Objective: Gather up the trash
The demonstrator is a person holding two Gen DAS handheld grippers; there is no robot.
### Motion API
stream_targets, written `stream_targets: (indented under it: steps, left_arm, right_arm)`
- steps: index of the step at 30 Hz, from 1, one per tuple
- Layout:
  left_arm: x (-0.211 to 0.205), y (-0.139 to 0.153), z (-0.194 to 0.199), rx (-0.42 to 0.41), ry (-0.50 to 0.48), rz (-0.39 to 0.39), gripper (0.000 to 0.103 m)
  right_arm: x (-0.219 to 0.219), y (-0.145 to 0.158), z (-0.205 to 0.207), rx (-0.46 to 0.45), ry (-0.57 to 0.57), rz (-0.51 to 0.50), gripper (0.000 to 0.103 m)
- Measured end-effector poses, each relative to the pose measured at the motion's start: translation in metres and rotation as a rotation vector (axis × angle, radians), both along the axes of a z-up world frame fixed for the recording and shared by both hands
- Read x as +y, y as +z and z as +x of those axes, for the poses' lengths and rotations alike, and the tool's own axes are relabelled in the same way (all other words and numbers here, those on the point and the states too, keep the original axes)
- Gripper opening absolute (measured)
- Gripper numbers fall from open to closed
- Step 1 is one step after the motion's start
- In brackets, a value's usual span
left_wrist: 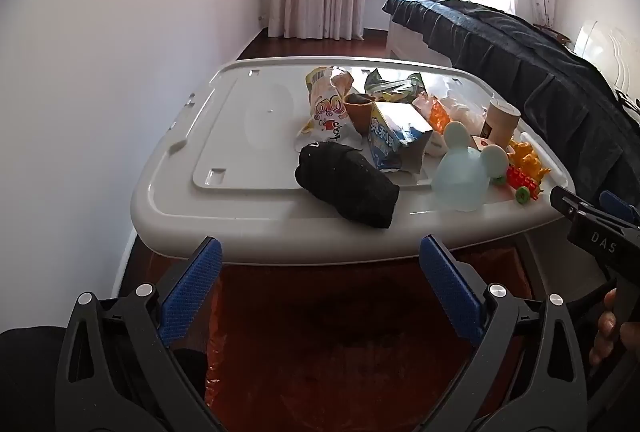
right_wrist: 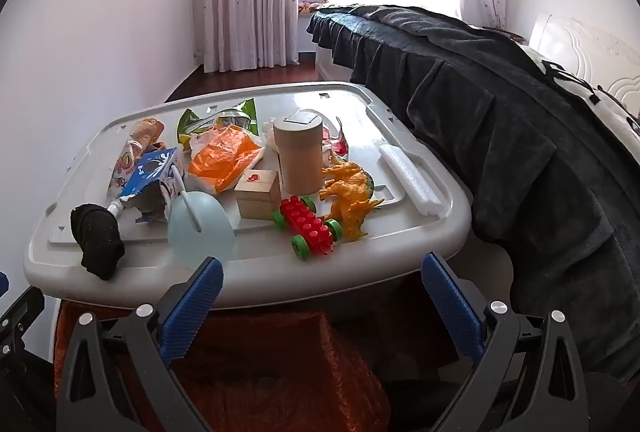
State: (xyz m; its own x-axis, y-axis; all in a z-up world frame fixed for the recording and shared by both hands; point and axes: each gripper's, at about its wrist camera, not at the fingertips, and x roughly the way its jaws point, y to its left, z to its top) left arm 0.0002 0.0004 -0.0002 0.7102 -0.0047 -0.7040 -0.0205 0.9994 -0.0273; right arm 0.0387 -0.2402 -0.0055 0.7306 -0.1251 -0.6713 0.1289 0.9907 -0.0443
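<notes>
Orange plastic bag (right_wrist: 224, 156), blue carton (left_wrist: 396, 140) and wrappers lie unpicked among toys on the table (left_wrist: 240, 216). Both hand-held grippers, left (left_wrist: 320, 296) and right (right_wrist: 322, 306), hover spread wide, empty; next likely a reach forward.

White bin lid (left_wrist: 224, 136): left half lay bare, open to approach from the near edge. Right half was crowded: black sock (left_wrist: 346, 188) at the near edge, blue carton (left_wrist: 396, 142) behind, mint mouse-eared container (left_wrist: 464, 172), toy block car (right_wrist: 308, 228), orange dinosaur (right_wrist: 352, 192), cardboard tube (right_wrist: 298, 152). Dark-covered bed (right_wrist: 500, 120) closed off the right side.
</notes>
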Motion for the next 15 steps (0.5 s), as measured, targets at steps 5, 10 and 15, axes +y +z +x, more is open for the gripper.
stream_targets:
  steps: [5,10,15]
  left_arm:
    - [-0.007,-0.002,-0.001,0.006,0.000,0.004,0.096]
    - [-0.005,-0.003,-0.003,0.008,-0.004,-0.002,0.096]
    - [-0.006,-0.003,-0.006,0.010,0.008,0.003,0.096]
  right_arm:
    - [-0.001,0.000,0.000,-0.002,0.000,0.004,0.098]
    - [-0.004,0.000,0.001,0.001,-0.003,0.007,0.098]
    - [0.000,0.000,0.002,0.002,0.002,0.002,0.098]
